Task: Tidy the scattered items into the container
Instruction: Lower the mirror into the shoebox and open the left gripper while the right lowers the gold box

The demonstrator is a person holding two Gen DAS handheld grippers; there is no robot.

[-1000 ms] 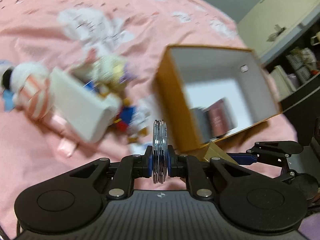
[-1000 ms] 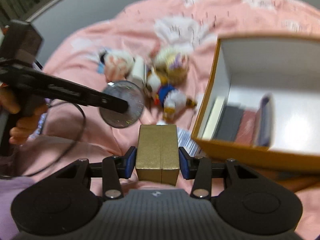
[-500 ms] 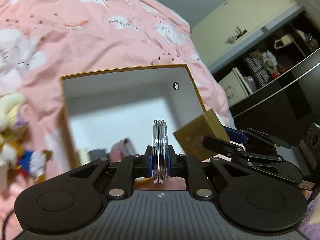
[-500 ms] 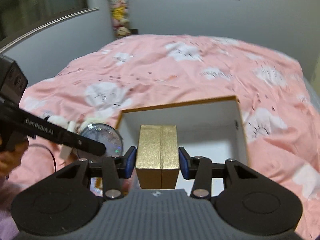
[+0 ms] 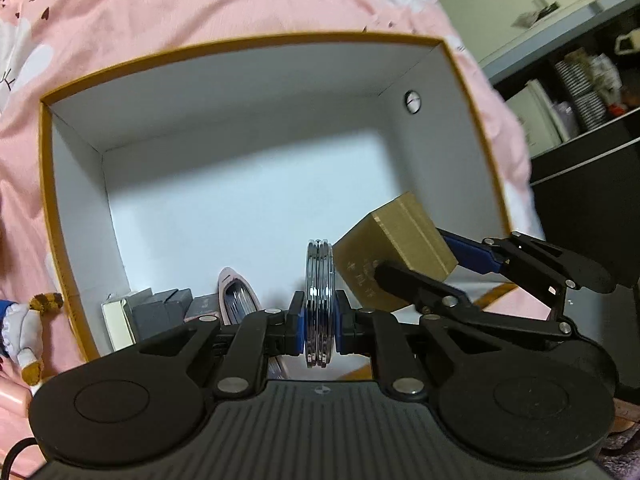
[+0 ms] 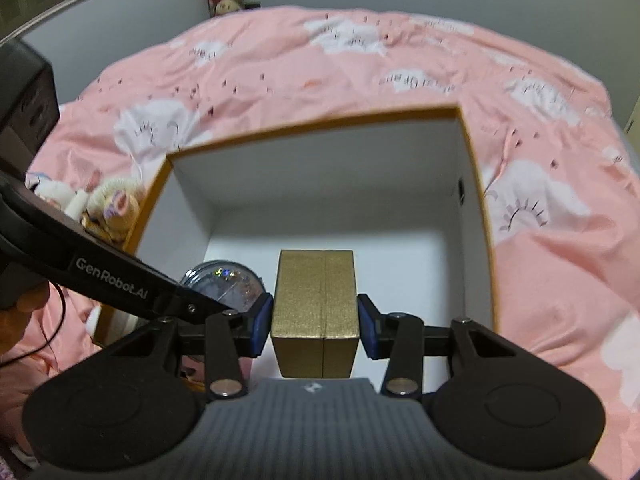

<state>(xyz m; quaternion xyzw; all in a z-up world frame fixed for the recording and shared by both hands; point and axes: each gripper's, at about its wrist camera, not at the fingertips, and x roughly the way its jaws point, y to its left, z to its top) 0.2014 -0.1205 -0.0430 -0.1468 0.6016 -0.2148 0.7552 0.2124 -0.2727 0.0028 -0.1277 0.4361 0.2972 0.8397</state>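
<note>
- Pink bedspread (image 6: 400, 60) with a white cloud print is the work surface; landmark is the orange-rimmed box (image 5: 248, 46), white inside, sitting open-topped on it.
- Outside the box's left wall: plush toys (image 6: 114, 208) still lie on the bedspread, plus a small blue-and-white doll (image 5: 24, 328) just beside the near-left corner. Not yet tidied.
- Inside the box, along its near wall toward the left: a pale upright carton (image 5: 118, 326), a grey block (image 5: 160, 312), then a pink case (image 5: 238, 294) leaning against them. Rest of the floor looks bare.
- Left gripper (image 5: 319, 316) hangs over the box's near edge, jaws pinched narrow on a round clear disc (image 5: 319, 300) held edge-on. In the right wrist view the disc shows glittery inside.
- Right gripper (image 6: 316, 326) is over the box's near-middle, jaws part-way apart and clamped on a gold box (image 6: 316, 300) by its two side faces, seam facing up.
- The gold box sits just right of the disc; they look near but apart.
- Step in hand, my read: both items are above the opening, so lower and release.
- Doing it well: drop the gold box onto bare floor right of the pink case, flat, low before release so it doesn't tumble.
- Disc: lay it down beside the stack, not on edge, or it'll roll.
- Release one at a time; the two grippers are close and could clip each other.
</note>
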